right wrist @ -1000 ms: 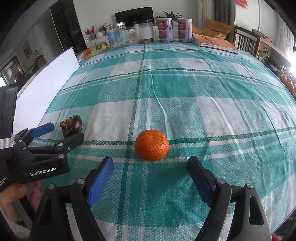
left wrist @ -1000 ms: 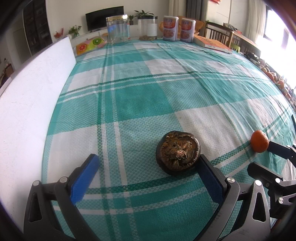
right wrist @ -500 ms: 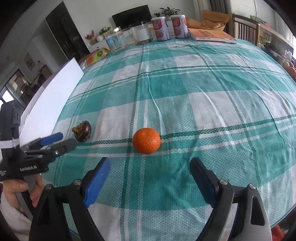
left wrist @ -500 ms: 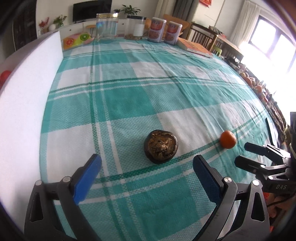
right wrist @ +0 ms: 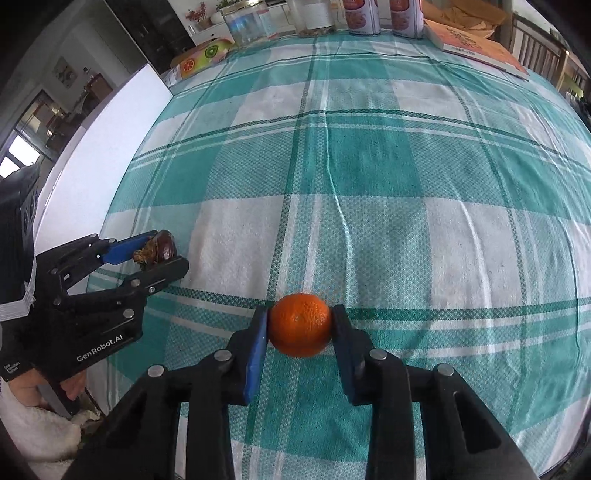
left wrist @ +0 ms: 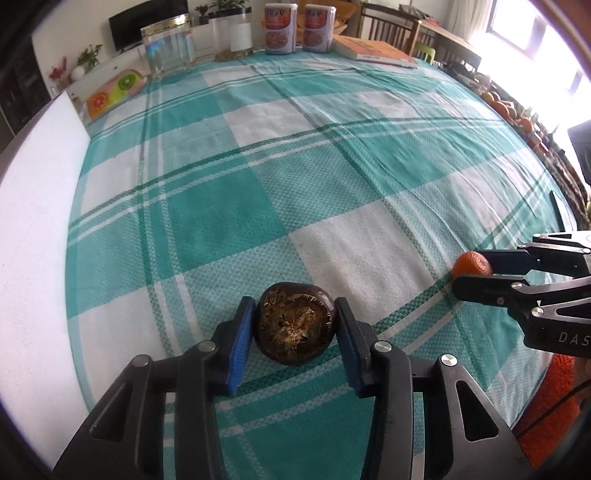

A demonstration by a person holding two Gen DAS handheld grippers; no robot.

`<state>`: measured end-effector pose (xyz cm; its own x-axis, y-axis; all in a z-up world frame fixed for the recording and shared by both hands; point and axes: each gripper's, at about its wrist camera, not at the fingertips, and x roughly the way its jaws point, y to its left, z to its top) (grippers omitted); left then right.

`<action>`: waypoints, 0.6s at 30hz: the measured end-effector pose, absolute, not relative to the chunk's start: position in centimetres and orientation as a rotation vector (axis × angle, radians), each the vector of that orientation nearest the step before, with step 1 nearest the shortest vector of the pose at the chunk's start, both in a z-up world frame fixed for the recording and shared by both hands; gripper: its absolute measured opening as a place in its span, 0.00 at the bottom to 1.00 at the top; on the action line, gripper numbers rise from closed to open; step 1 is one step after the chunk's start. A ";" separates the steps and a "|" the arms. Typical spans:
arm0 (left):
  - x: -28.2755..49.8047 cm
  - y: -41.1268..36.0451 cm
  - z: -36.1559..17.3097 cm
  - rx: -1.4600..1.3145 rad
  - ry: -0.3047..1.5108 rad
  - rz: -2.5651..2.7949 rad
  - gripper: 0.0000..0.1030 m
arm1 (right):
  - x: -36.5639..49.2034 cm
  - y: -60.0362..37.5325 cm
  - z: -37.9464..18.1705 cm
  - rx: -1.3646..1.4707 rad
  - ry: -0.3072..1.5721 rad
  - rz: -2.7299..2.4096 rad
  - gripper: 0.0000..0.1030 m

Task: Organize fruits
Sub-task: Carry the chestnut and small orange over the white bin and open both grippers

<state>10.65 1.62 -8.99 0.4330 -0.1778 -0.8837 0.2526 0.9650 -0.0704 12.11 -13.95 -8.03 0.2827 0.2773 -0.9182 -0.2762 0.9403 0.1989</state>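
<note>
Nearest the left wrist camera, the left gripper (left wrist: pixel 294 332) had its blue pads against both flanks of the dark fruit (left wrist: pixel 293 325), jaws closing on it. The fruit sat low over the checked tablecloth (left wrist: pixel 229 206); whether it was touching the cloth could not be told. It looked like a mangosteen lying with its dried brown calyx toward the lens: probably light, with a hard, smooth rind that could slip or crack under a hard squeeze. The widest part of the round body, away from the brittle calyx, seemed the right place to hold, and the pads were there.

In the right wrist view the right gripper (right wrist: pixel 300 326) was clamped on the orange (right wrist: pixel 300 325), a pad pressed to each side at its middle, the fruit at or just above the cloth. Its pebbled skin likely gave good friction, though the flesh beneath would yield — a moderate grip should do.

The two fruits were well apart. A white board (left wrist: pixel 33 206) ran along the left edge of the table. At the far end stood a clear jar (left wrist: pixel 170 48), two printed tins (left wrist: pixel 297 26) and a book (left wrist: pixel 373 50) — no bowl or basket for the fruit showed in either view
</note>
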 end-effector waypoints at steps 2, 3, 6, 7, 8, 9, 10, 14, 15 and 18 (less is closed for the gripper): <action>9.7 2.4 -7.7 -0.004 1.078 -0.296 0.43 | 11.6 -14.3 -6.9 0.040 1.208 0.374 0.32; 8.9 2.9 -6.6 -0.045 1.067 -0.314 0.43 | 11.2 -14.2 -6.0 0.070 1.195 0.393 0.32; 5.7 4.8 -2.6 -0.154 1.019 -0.383 0.43 | 9.9 -12.7 -2.7 0.112 1.155 0.476 0.32; 4.4 5.7 -1.0 -0.191 1.001 -0.408 0.43 | 9.4 -11.5 -1.4 0.106 1.137 0.515 0.32; 3.0 6.9 0.6 -0.226 0.981 -0.425 0.43 | 8.9 -10.2 0.0 0.098 1.120 0.560 0.32; 1.8 8.2 2.1 -0.260 0.959 -0.434 0.43 | 8.3 -8.6 1.4 0.092 1.102 0.611 0.32; 0.6 9.9 3.6 -0.290 0.934 -0.430 0.43 | 7.7 -6.8 2.7 0.082 1.085 0.665 0.33; -2.7 17.6 7.0 -0.353 0.868 -0.282 0.43 | 5.6 1.0 6.2 0.022 1.047 0.859 0.33; -2.9 19.4 7.2 -0.356 0.869 -0.228 0.43 | 5.1 3.0 6.5 0.011 1.053 0.902 0.33; -2.7 24.6 6.0 -0.353 0.905 -0.053 0.43 | 4.4 8.5 6.5 -0.047 1.083 0.988 0.33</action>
<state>-2.71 24.63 6.00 0.6207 -0.1921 -0.7601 -0.1025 0.9413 -0.3216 4.45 8.52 6.48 0.1051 0.6487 -0.7538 -0.6910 0.5928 0.4137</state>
